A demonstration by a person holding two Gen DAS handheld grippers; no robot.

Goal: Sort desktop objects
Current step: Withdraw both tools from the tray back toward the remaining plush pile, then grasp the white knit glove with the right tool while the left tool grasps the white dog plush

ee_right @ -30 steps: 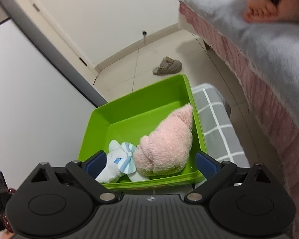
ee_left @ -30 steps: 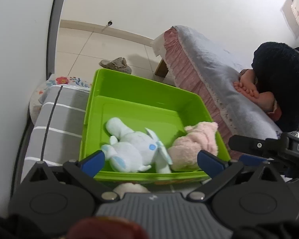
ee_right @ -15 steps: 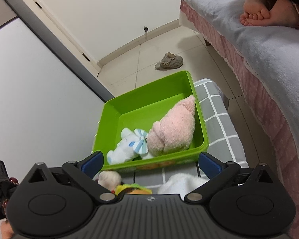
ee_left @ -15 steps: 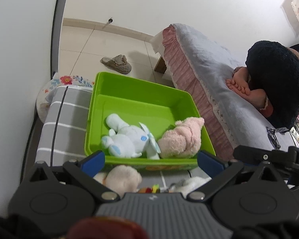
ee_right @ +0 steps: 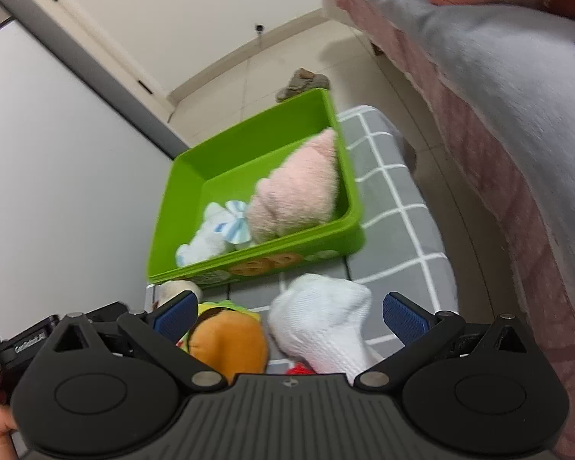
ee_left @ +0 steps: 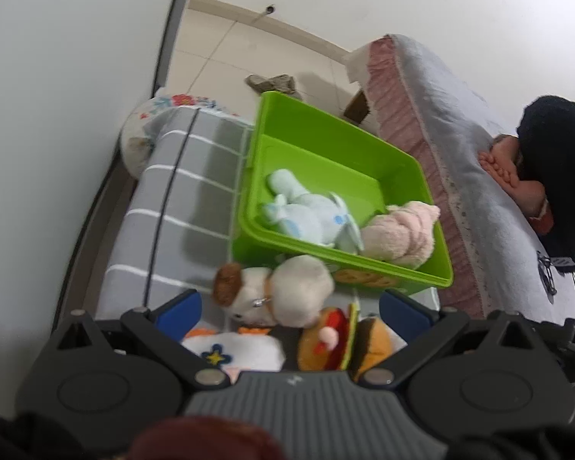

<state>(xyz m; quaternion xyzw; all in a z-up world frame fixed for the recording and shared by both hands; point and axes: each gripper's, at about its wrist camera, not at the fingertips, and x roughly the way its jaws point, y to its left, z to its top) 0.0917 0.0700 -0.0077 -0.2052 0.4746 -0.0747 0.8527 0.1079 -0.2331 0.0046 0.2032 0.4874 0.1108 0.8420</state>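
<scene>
Left claw (ee_left: pixel 290 312): was released, jaws spread wide, gripping nothing; it hung above the toys lying loose on the surface.
Right claw (ee_right: pixel 289 314): was also released and empty, jaws wide apart, poised over its own share of the toys.
Green bin (ee_left: pixel 327 130): sat ahead of both claws on the grey checked surface (ee_left: pixel 180 207), beyond the loose toys.
Pale blue plush (ee_left: pixel 310 212): lay inside the bin, ahead of the left claw, touching the pink plush (ee_left: pixel 400 235) at its right.
Pink plush, right view (ee_right: pixel 299 191): rested against the bin's right wall, ahead of the right claw, with the blue one (ee_right: pixel 214 234) at its left.
Brown-and-white dog plush (ee_left: pixel 276 293): lay just outside the bin's near wall, between the left claw's fingertips and slightly ahead of them.
Burger plush (ee_left: pixel 345 341): lay below the left claw, toward its right finger; in the right view it (ee_right: pixel 226 339) was beside the right claw's left finger.
White plush with a star (ee_left: pixel 232 349): was under the left claw, near its left finger.
White plush (ee_right: pixel 322 322): lay between the right claw's fingers, just right of the burger.
Bed (ee_left: pixel 452 115): stood off to the right, with a person's bare feet (ee_left: pixel 511 172) on it.
</scene>
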